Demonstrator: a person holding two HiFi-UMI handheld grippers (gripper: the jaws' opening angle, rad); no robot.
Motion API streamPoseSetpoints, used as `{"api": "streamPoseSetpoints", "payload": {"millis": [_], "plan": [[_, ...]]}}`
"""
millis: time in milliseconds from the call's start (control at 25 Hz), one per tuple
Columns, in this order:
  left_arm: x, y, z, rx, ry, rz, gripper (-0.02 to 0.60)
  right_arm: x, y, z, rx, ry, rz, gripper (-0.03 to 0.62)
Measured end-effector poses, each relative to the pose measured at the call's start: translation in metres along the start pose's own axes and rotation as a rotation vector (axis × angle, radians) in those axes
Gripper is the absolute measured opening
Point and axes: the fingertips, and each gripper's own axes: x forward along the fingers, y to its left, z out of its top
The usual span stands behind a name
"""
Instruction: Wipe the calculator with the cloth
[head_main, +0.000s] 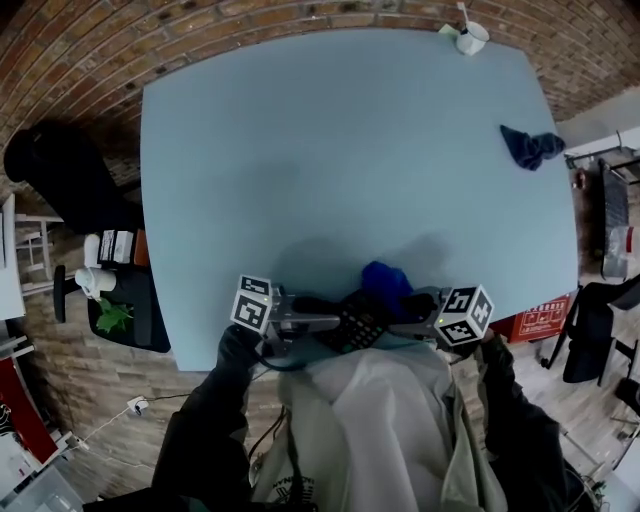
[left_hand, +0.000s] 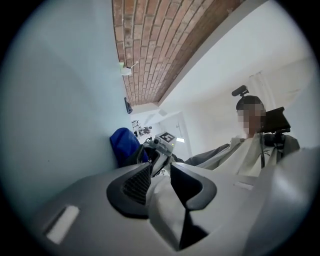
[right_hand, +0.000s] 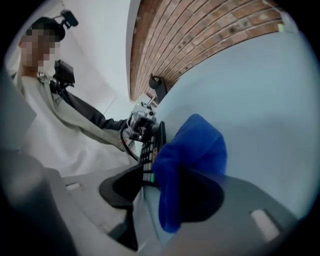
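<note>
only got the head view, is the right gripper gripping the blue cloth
Observer: No. The right gripper view shows the right gripper open wide, with the cloth between its jaws, lying against one pad only.
Operator: ok, who's got the calculator then
Observer: The left gripper. Seen from the right gripper view, its jaws are closed on the calculator's far end.
Operator: is the cloth covering it
Observer: Not all of it: a strip of keys shows bare beside the cloth's edge.
</note>
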Motion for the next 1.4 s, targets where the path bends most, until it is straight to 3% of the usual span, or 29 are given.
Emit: {"api": "streamPoseSetpoints", "payload": {"millis": [80, 120, 160, 320, 440, 600, 720, 840, 920, 1000, 1160, 1240, 1400], "plan": [[-0.001, 0.000, 0.000, -0.002, -0.016, 0.006, 0.132, 0.019, -0.001, 0.000, -0.052, 0.043, -0.004, 0.209], [-0.002, 0.001, 0.000, -0.003, -0.023, 0.011, 0.132, 0.024, -0.003, 0.002, -0.066, 0.058, -0.003, 0.145], [-0.003, 0.002, 0.001, -0.007, -0.035, 0.016, 0.132, 0.026, -0.003, 0.005, -0.074, 0.068, 0.005, 0.137], [-0.015, 0.001, 0.005, -0.016, -0.124, 0.031, 0.135, 0.016, 0.010, 0.024, -0.077, 0.006, 0.096, 0.109], [-0.016, -0.003, 0.005, 0.015, -0.140, 0.041, 0.164, -0.001, 0.017, 0.038, -0.111, -0.014, 0.132, 0.104], [-0.009, -0.010, 0.013, 0.113, -0.110, 0.110, 0.302, -0.033, 0.025, 0.078, -0.135, -0.097, 0.136, 0.103], [0.009, -0.033, 0.021, 0.209, -0.104, 0.122, 0.304, -0.041, 0.032, 0.112, -0.162, -0.152, 0.082, 0.103], [0.016, -0.049, 0.045, 0.256, -0.249, 0.137, 0.279, -0.037, 0.045, 0.131, -0.164, -0.204, 0.090, 0.103], [0.009, -0.045, 0.058, 0.246, -0.337, 0.194, 0.172, -0.035, 0.050, 0.138, -0.163, -0.250, 0.106, 0.107], [0.003, -0.044, 0.061, 0.225, -0.379, 0.216, 0.161, -0.033, 0.049, 0.143, -0.175, -0.283, 0.093, 0.111], [-0.003, -0.054, 0.062, 0.209, -0.453, 0.166, 0.161, -0.037, 0.059, 0.154, -0.215, -0.378, 0.063, 0.135], [-0.001, -0.061, 0.061, 0.224, -0.457, 0.138, 0.161, -0.044, 0.068, 0.153, -0.249, -0.409, 0.080, 0.133], [0.006, -0.078, 0.053, 0.258, -0.392, 0.060, 0.160, -0.056, 0.095, 0.139, -0.288, -0.389, 0.207, 0.134]]}}
